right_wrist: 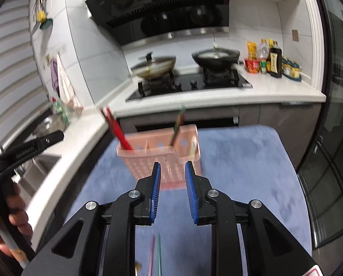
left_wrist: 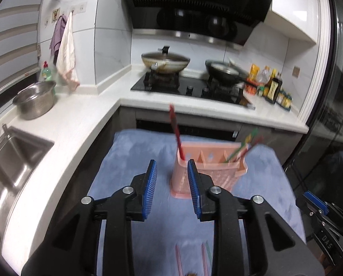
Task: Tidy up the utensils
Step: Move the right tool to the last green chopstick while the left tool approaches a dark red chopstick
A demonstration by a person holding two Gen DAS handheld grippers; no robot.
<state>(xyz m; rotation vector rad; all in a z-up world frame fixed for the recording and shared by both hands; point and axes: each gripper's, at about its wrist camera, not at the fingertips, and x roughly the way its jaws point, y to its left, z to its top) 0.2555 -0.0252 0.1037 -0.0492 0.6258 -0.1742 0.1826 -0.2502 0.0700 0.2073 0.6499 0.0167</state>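
A pink slotted utensil holder (left_wrist: 209,169) stands on a blue mat (left_wrist: 134,151); it also shows in the right wrist view (right_wrist: 148,158). Red chopsticks (left_wrist: 177,133) lean in its left compartment, and green and red ones (left_wrist: 245,147) in its right compartment. My left gripper (left_wrist: 172,174) is open and empty, just short of the holder. My right gripper (right_wrist: 172,172) is open and empty in front of the holder. Loose pink and green chopsticks (left_wrist: 204,258) lie on the mat below the left gripper, and they also show in the right wrist view (right_wrist: 155,256).
The white counter (left_wrist: 63,124) wraps left with a sink (left_wrist: 12,161) and a steel colander (left_wrist: 34,99). A stove (left_wrist: 189,87) with two pans and sauce bottles (left_wrist: 272,87) stands behind. The right gripper shows at right (left_wrist: 325,223); the left tool shows at left (right_wrist: 15,158).
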